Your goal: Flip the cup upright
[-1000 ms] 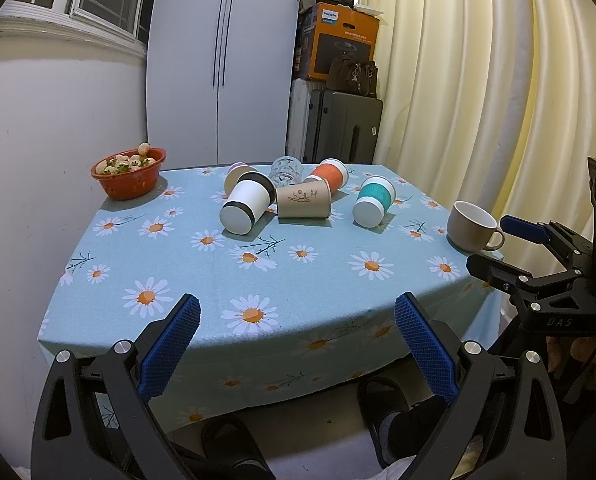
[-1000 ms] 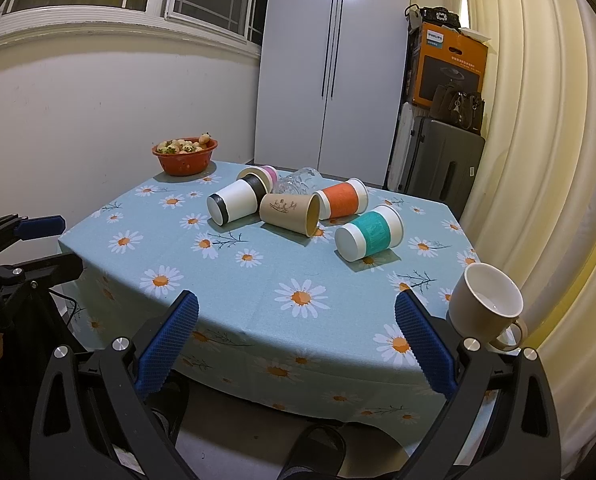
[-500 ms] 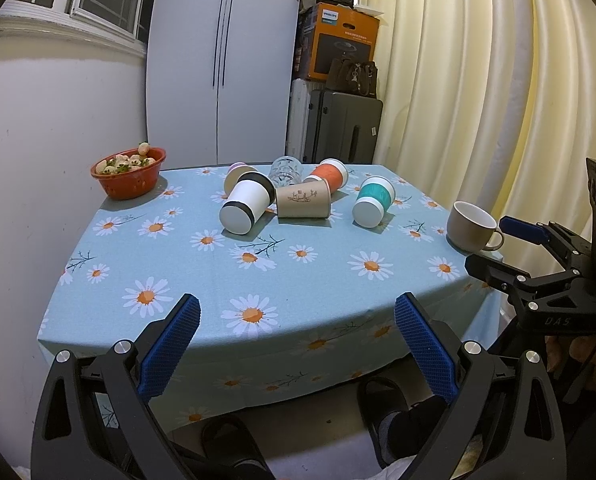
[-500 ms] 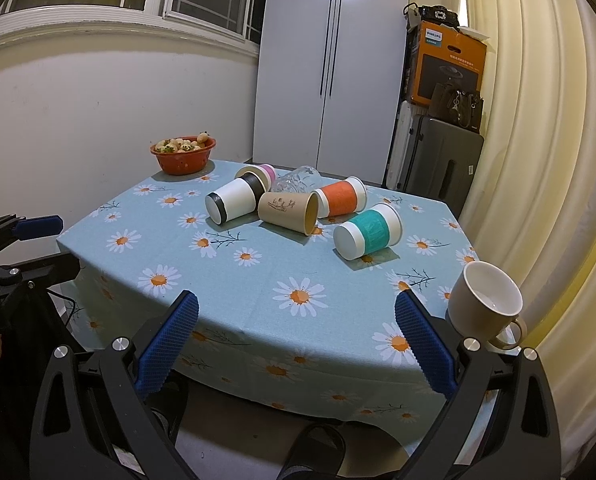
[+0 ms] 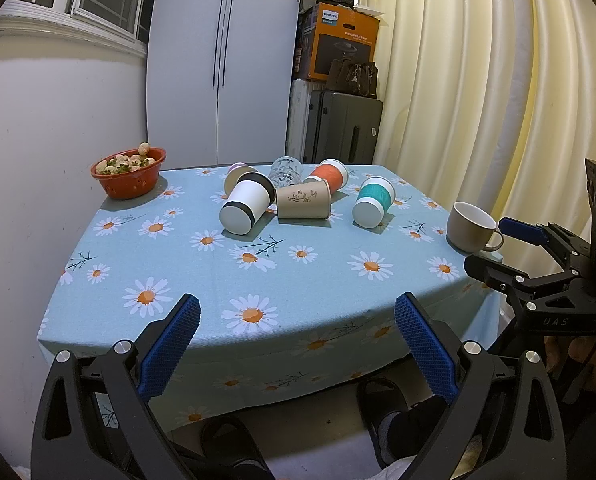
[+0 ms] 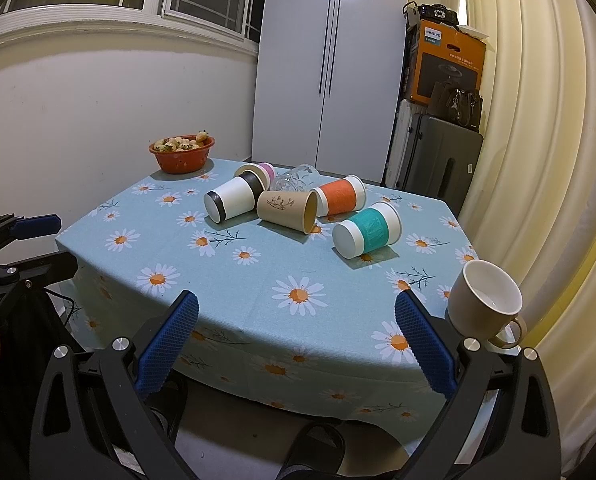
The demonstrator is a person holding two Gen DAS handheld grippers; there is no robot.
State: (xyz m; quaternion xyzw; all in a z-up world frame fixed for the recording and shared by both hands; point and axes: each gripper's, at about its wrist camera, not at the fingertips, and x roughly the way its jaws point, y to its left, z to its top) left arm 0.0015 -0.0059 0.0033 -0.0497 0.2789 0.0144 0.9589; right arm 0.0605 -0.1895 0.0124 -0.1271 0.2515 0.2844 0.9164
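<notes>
Several cups lie on their sides in a cluster at the far middle of the table: a white cup with black bands [image 5: 246, 205] [image 6: 234, 199], a brown paper cup [image 5: 303, 203] [image 6: 286, 210], an orange-sleeved cup [image 5: 329, 176] [image 6: 339, 201], a teal-sleeved cup [image 5: 373, 201] [image 6: 367, 230], a pink-rimmed cup [image 5: 238, 175] and a clear glass [image 5: 286, 171] [image 6: 296, 178]. A beige mug [image 5: 471, 227] [image 6: 483, 300] stands upright at the right edge. My left gripper [image 5: 296, 340] is open and empty, before the near edge. My right gripper [image 6: 296, 338] is open and empty, near the mug.
The table has a light blue daisy cloth [image 5: 258, 280] [image 6: 258, 280]. A red bowl of food [image 5: 129, 172] [image 6: 182, 154] sits at the far left corner. A wall is on the left, curtains on the right, a wardrobe and suitcases behind. Slippered feet show below.
Both grippers stay open and nearly still. The right wrist view has shifted very slightly; nothing on the table has moved.
</notes>
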